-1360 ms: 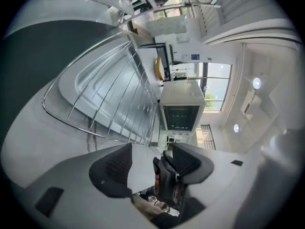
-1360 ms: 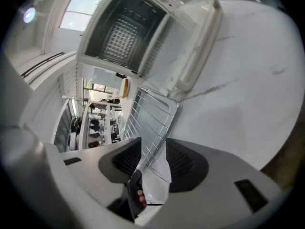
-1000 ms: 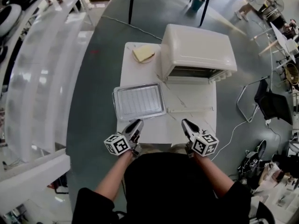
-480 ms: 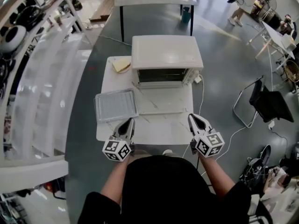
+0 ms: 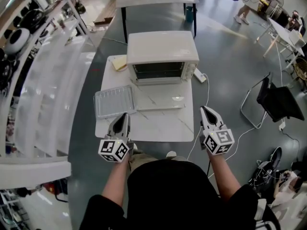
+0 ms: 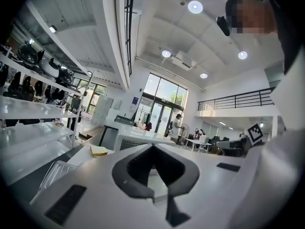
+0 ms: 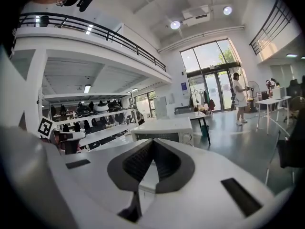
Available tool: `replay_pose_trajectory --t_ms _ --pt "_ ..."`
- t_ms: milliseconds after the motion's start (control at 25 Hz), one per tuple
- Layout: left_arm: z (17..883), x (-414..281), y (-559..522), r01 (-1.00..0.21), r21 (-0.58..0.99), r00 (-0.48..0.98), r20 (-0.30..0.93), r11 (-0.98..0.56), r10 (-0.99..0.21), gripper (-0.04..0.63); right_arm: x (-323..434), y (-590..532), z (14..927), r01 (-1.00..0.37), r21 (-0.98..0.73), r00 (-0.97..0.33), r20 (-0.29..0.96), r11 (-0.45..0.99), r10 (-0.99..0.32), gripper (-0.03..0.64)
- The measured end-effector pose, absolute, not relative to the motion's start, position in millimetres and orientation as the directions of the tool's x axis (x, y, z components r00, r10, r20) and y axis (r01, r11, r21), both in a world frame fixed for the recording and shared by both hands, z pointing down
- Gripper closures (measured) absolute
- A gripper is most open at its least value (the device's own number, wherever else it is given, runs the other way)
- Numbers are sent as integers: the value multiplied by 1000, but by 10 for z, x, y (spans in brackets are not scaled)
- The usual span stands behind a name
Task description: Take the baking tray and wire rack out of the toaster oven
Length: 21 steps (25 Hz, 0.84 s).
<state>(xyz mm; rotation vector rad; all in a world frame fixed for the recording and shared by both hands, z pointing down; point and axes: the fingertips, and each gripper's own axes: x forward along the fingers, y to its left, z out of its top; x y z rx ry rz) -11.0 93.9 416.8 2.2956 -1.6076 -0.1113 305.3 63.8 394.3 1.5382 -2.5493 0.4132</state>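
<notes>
Both grippers are empty, jaws pressed together. The left gripper (image 5: 123, 116) hangs above the counter's (image 5: 163, 126) front left corner, and the right gripper (image 5: 206, 110) is just off its front right corner, over the floor.

The baking tray (image 5: 98, 104) lies flat at the counter's left edge, long axis parallel to the front edge. The ribbed lines inside it may be the wire rack (image 5: 115, 102).

The toaster oven (image 5: 162, 51) stands at the back edge, mouth open toward the person.

The left gripper view catches the tray's rim and a slice of bread (image 6: 98, 150). The right gripper view shows neither, only the oven's front.
</notes>
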Motion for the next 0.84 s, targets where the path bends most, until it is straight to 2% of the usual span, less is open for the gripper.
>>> replay_pose_trajectory --t_ms 840 --pt "4175 -474 1055 -912 317 318 138 -262 -938 577 2770 705 4011 -878 -141 -479 286 458 -830 594"
